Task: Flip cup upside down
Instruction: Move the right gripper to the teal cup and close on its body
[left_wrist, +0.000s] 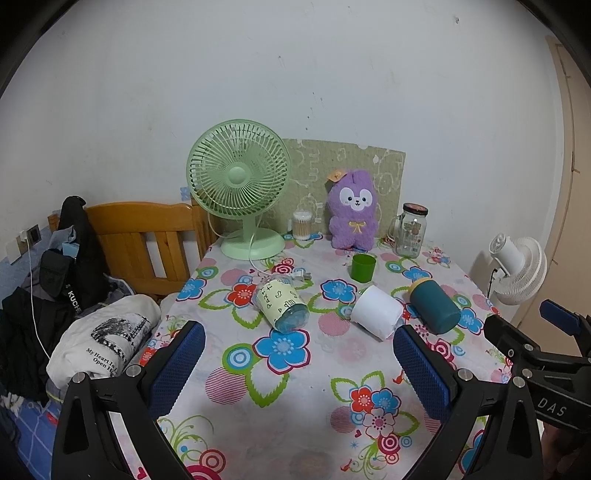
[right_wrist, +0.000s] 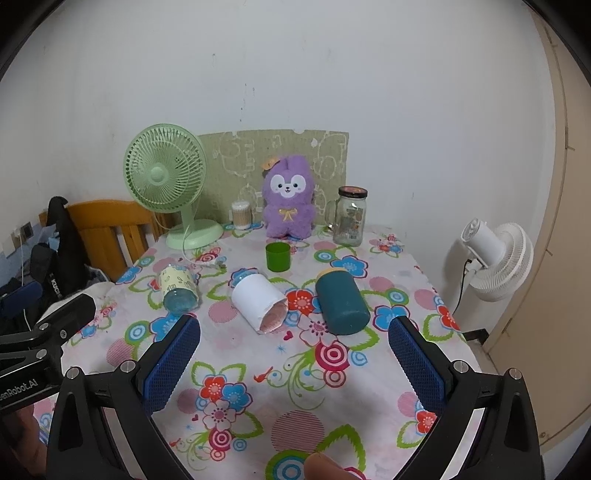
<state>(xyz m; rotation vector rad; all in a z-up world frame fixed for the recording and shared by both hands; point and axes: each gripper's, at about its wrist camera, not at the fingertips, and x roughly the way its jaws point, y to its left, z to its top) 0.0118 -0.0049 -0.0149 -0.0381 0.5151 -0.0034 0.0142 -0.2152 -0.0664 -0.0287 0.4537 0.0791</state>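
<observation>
I see the small green cup standing upright, mouth up, on the flowered bench, before the purple plush toy. My left tongs and right tongs gape wide, holding nothing.

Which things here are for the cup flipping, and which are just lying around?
For the job: green cup, standing upright; left gripper and right gripper, both open.

Just lying about: yellow bottle, white bottle, teal bottle, green fan, plush toy, jar.
</observation>
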